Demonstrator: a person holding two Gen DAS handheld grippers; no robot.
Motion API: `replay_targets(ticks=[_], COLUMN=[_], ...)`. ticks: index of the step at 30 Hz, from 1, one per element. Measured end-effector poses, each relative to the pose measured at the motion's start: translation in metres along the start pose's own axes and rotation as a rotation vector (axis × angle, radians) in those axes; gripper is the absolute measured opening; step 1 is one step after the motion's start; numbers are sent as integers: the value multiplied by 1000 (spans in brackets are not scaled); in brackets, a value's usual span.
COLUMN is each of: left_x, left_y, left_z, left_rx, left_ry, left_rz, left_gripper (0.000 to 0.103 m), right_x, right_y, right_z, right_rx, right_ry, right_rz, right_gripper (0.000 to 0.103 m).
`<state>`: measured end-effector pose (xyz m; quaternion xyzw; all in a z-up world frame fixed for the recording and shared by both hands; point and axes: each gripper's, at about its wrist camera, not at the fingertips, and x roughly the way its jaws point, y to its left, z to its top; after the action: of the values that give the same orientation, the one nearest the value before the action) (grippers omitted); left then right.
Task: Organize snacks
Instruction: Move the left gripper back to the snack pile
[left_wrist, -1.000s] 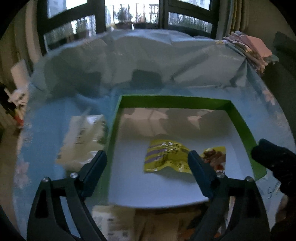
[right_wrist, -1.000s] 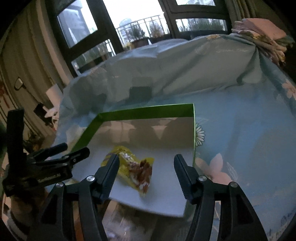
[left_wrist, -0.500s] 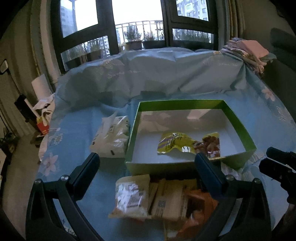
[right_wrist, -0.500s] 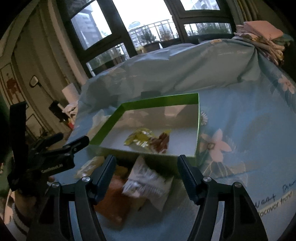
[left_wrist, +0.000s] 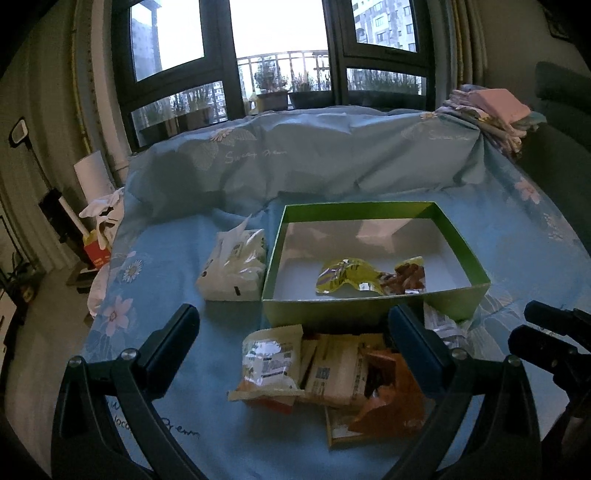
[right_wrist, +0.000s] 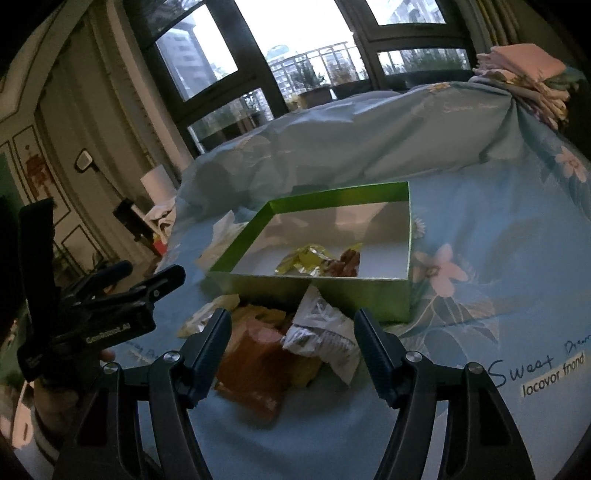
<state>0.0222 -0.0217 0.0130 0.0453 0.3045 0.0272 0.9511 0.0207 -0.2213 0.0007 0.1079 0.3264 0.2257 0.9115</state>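
Nearby, white packet (left_wrist: 235, 266) beside green box (left_wrist: 369, 308), folded cloths (left_wrist: 491, 110) behind

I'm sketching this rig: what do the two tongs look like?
Both tongs, left and right, are black, with two long tapering fingers bolted on with silver screws. From the right view, the left one's body bears small white lettering, too blurred to read.
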Motion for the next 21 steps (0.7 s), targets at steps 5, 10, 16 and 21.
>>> replay_targets(ticks=[5,10,16,21], left_x=[-3,-1,8,14], left_y=[0,9,22,25], left_z=[-5,-16,-39,-57], left_rx=[-7,-48,-108,-136], left_ry=[13,55,141,186], left_rz=[-4,-46,-116,-193], left_gripper=[103,103,103,103], right_x=[-2,4,18,32], right_y=[1,2,5,8], right_z=[-5,-15,-34,-49], right_rx=[6,5,-2,-8], right_ry=[10,52,118,164], right_rz=[11,18,39,69], right_gripper=[69,69,69,69])
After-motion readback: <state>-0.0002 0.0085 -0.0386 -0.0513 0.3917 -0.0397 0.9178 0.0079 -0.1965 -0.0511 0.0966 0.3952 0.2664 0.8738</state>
